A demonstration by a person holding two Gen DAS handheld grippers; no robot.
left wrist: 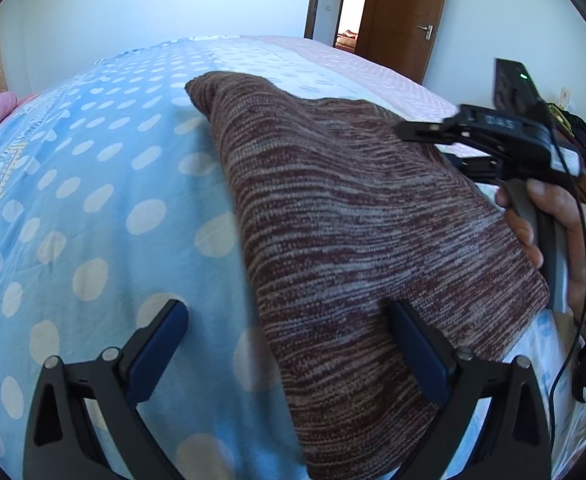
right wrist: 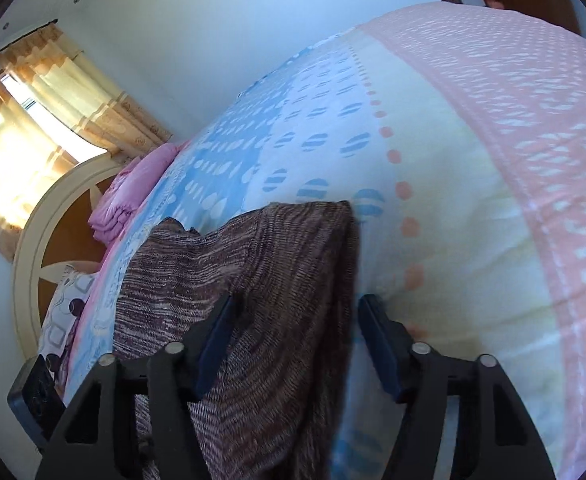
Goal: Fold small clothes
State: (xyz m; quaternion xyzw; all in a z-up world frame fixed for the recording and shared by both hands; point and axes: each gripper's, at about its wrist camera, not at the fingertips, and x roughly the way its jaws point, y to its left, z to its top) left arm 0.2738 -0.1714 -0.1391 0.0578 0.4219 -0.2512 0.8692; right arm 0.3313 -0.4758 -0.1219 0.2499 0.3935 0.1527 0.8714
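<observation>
A knit garment [left wrist: 353,240] in maroon and grey lies folded on the bed [left wrist: 93,208], over a blue sheet with pale dots that gives way to cream and pink bands toward the far side. The left gripper [left wrist: 289,344] is spread wide, one finger on the sheet, the other at the knit's near edge, pinching nothing. The right gripper [right wrist: 297,336] is also spread, the knit's edge between its fingers, untouched by the pads; a hand [left wrist: 553,240] holds its handle. Pink bedding [right wrist: 125,200] sits by the headboard [right wrist: 41,240], under curtains [right wrist: 33,112]. A brown door [left wrist: 405,16] stands open.
</observation>
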